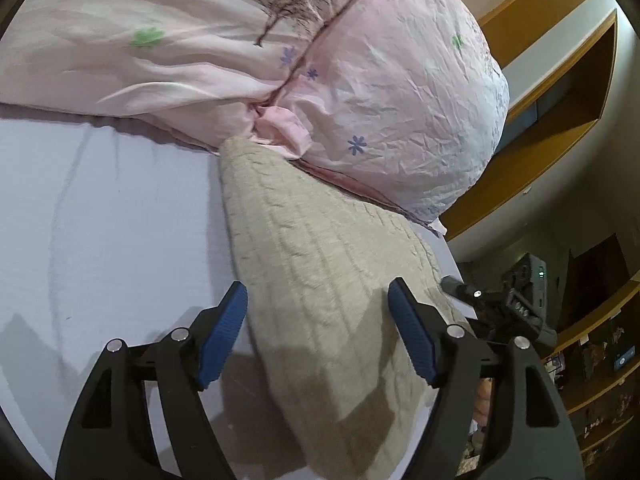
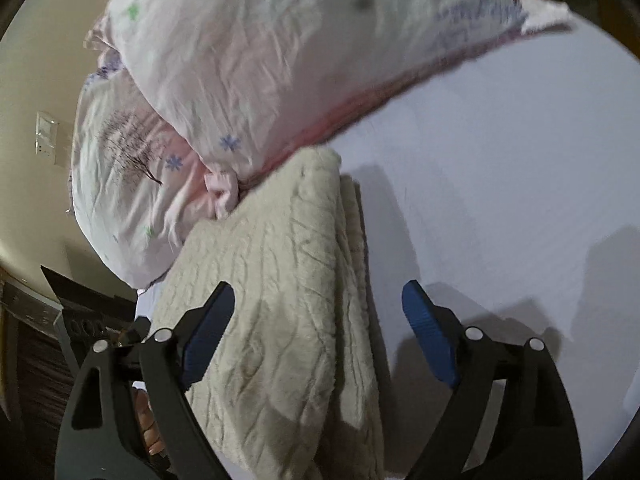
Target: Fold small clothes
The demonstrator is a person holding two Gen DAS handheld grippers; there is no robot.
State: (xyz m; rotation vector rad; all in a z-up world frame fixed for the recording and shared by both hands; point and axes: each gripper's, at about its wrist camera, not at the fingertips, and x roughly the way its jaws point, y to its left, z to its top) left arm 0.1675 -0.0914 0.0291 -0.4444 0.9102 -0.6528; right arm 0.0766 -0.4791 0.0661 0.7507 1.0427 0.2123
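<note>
- Lavender bed sheet [image 1: 100, 220] covers the surface; wooden shelving [image 1: 560, 92] lines the wall off the bed's right edge in the left wrist view.
- Pink floral pillows [image 1: 380, 92] are piled along the far edge of the bed.
- Beige cable-knit garment [image 1: 320, 280], thick and doubled into layers, lies near the bed's edge, its far end touching the pillows.
- Left gripper [image 1: 318, 332] is spread wide over the knit, holding nothing.
- Right gripper [image 2: 318, 332] gapes equally wide, one finger over the knit, one over bare sheet, holding nothing.
</note>
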